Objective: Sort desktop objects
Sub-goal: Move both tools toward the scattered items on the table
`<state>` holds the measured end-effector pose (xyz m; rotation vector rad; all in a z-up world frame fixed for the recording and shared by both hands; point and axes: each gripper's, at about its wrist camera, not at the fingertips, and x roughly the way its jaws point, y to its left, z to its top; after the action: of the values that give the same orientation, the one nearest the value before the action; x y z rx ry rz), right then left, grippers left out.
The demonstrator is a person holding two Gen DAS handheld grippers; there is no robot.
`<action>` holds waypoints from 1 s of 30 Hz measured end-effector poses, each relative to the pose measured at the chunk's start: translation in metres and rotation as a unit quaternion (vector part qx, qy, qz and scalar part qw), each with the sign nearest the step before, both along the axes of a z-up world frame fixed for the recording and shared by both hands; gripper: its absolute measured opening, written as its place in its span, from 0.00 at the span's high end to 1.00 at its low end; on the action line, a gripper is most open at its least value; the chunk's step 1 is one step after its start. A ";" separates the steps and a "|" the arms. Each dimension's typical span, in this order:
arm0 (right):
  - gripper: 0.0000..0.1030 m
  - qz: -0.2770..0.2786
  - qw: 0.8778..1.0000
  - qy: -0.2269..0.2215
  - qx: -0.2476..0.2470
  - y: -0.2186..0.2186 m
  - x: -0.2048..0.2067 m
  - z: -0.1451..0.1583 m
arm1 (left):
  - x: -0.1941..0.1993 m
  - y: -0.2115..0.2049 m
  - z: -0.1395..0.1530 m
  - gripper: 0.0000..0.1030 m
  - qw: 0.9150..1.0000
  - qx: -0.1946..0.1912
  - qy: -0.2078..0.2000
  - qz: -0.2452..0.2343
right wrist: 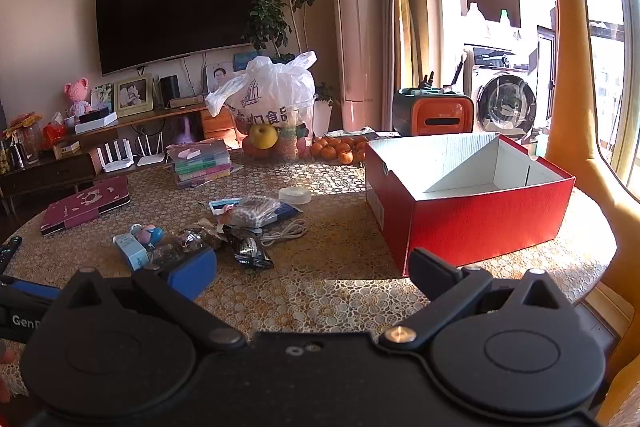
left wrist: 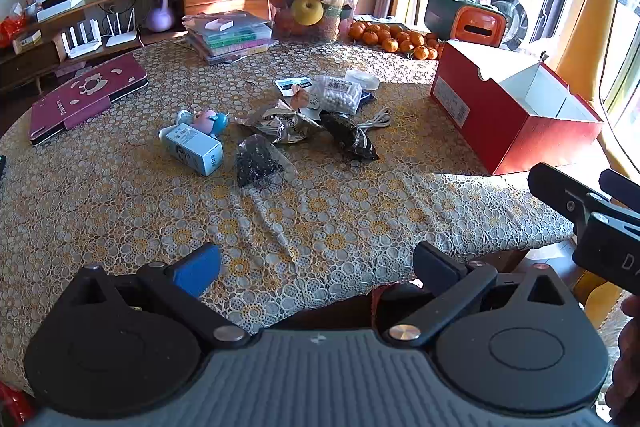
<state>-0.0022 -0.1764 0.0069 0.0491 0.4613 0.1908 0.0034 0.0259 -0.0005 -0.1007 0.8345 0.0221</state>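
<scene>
My left gripper (left wrist: 316, 267) hangs over the near edge of the table (left wrist: 120, 195) with its jaws spread wide and nothing between them; my right gripper (right wrist: 314, 273) is just as wide and just as empty, hovering over the cloth in front of the red box (right wrist: 472, 223). In the left view the right gripper shows only as a black corner at the right edge, with a bit of my hand (left wrist: 628, 359) below it, cut off by the frame. The clutter to sort lies mid-table, left of the box and apart from it: a blue carton (left wrist: 194, 149) touching a small toy (left wrist: 208, 121), a bag of dark beads (left wrist: 256, 161), a crumpled foil packet (left wrist: 286, 127), a black packet (left wrist: 352, 139), a bag of white beads (left wrist: 340, 95), a white cable (left wrist: 376, 119) partly under the packets, and a tape roll (left wrist: 362, 79) behind. The things in the heap overlap, so I cannot tell what lies under the white beads beyond a card edge. In the right view my blue pad (right wrist: 192, 277) hides part of the dark beads. The box stands open; its inside is partly in shadow, and I see only white walls and a divider.
</scene>
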 end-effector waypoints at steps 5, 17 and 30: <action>0.00 0.009 1.000 -0.002 0.004 0.004 0.012 -0.002 | 0.003 0.006 -0.001 0.00 1.000 -0.010 -0.009 0.003; 0.00 0.043 0.999 -0.008 -0.019 0.022 0.045 -0.014 | 0.028 0.045 -0.005 0.00 0.999 -0.034 -0.015 0.037; 0.00 0.075 0.996 0.004 -0.052 0.041 0.084 -0.041 | 0.077 0.091 -0.018 0.00 0.997 0.002 -0.041 0.067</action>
<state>0.0816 -0.1351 -0.0344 -0.0861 0.4825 0.3133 0.0801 0.1173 -0.0180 -0.1533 0.7452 0.1444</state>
